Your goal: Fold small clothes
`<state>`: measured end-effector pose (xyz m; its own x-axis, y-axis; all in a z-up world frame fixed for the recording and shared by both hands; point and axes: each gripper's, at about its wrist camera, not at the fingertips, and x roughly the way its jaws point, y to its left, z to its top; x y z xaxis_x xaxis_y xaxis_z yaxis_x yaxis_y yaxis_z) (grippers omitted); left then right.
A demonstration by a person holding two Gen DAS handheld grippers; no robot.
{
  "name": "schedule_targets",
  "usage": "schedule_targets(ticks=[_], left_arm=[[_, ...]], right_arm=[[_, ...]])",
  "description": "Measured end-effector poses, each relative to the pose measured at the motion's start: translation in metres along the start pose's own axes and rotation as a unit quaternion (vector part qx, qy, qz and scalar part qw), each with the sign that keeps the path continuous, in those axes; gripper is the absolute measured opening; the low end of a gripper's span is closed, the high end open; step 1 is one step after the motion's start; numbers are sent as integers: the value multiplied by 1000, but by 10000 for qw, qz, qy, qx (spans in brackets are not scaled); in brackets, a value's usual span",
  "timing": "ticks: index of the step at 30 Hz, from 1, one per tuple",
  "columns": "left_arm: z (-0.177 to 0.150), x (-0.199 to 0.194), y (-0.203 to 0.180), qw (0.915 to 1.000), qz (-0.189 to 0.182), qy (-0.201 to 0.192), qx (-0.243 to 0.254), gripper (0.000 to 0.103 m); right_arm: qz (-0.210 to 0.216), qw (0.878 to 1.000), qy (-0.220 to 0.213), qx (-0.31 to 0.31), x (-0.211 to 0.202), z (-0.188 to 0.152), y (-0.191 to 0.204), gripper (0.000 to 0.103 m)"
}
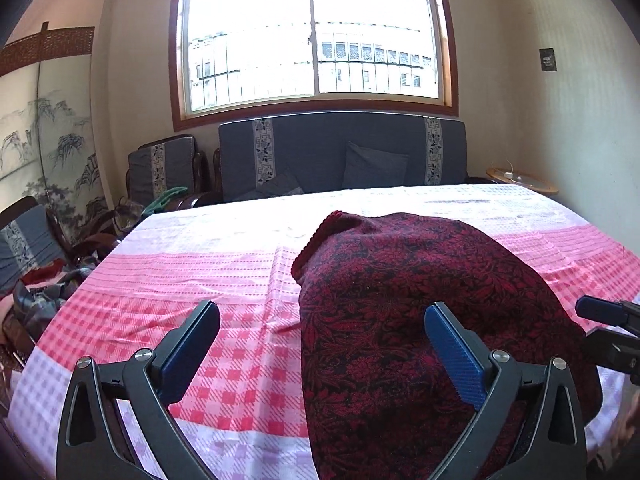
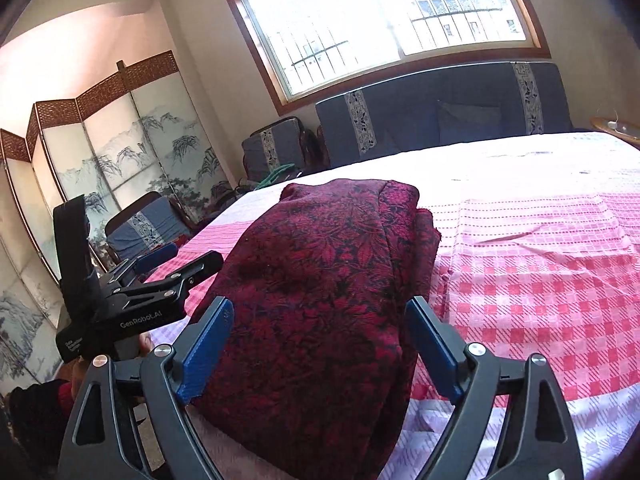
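Observation:
A dark red garment with a black floral pattern (image 1: 420,300) lies folded into a long bundle on the pink checked tablecloth (image 1: 192,272). My left gripper (image 1: 322,312) is open above the bundle's left edge, with its right finger over the fabric and its left finger over bare cloth. In the right wrist view the same garment (image 2: 328,264) stretches away from me, and my right gripper (image 2: 320,304) is open with its fingers astride the near end, pads apart from it. The left gripper (image 2: 184,258) shows at the left of that view, and the right gripper's tip (image 1: 600,312) at the left wrist view's right edge.
The tablecloth (image 2: 540,280) has light creases to the right of the garment. A dark blue sofa (image 1: 340,152) stands under the window beyond the table. Loose clothes (image 1: 40,292) are piled on chairs at the left. A folding screen (image 2: 120,152) lines the left wall.

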<state>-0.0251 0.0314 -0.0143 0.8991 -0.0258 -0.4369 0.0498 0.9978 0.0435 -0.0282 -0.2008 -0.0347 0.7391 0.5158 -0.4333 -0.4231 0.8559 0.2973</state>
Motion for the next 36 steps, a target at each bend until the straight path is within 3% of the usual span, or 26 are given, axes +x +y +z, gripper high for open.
schedule_targets(ticks=[4,16,28,31,36], left_arm=[[10,-19,-1,9997,175,-190,-15,103],[30,-56,-10,9986,-68,-504,121,103],[33,-52,-8,9977,-642,-197,-122,103],[30,-49,-8,9992,-225,-277,-155,103],[24,-45,-8,9996,-49,-245,-109,103]], right_arm=[[-8,9997,-95,-211,-13,0,13,91],[74,9993,-230,-274,-34,-8,25,95],[94,9994,-213,-243,-39,-12,24,98],[105,9995,-174,-251,-36,-14,24,98],[94,9993,-149,-318,-35,-14,28,98]])
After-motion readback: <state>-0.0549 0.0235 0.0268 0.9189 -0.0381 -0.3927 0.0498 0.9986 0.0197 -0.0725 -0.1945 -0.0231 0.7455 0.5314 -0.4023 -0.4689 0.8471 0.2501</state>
